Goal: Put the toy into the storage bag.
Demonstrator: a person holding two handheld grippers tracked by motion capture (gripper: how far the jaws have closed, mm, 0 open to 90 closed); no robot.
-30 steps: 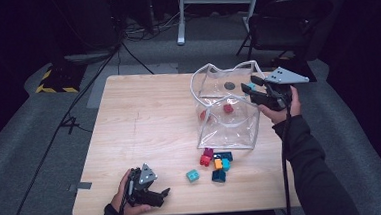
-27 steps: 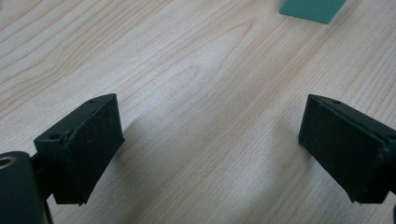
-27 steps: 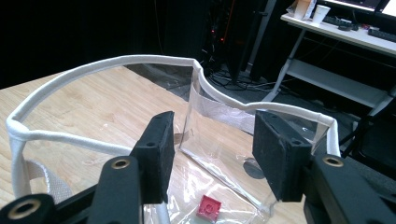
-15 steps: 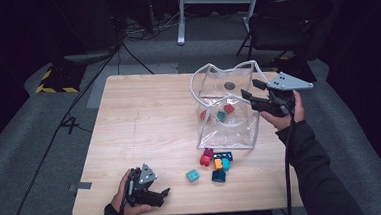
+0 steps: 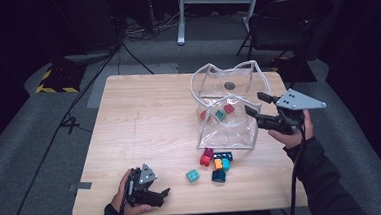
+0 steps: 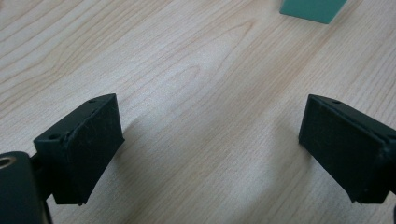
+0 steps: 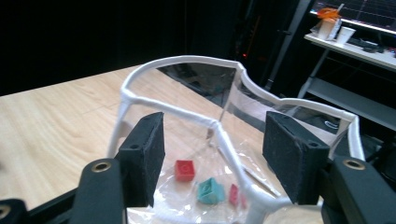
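Three bricks bagged, six left on the table

Three small bricks are seen inside the clear bag [image 5: 227, 117], and about six more are counted on the wooden table [image 5: 144, 125]. By that count, the job is judged to be about a third done.

Largest first: the table is bare over most of its left half. The bag is stood upright toward the right rear, its white-edged mouth held open by its own stiffness. Through the plastic, a red brick [image 7: 185, 170], a teal brick [image 7: 210, 192] and a second red one [image 7: 235, 194] are seen lying on the bag floor.

The right gripper [image 5: 258, 105] is held at the bag's right side near the rim, and its jaws have just been opening. They are now spread, the bag's white rim is seen running between them in the right gripper view, and nothing is pinched.

The left gripper [image 5: 164, 194] is rested at the near left edge of the table, jaws spread over bare wood and empty.

Just in front of the bag, a cluster of bricks [image 5: 216, 162] is left to collect. A lone teal brick [image 5: 192, 175] is set slightly apart, to the cluster's left and nearest the left gripper. It is judged a likely next pick.
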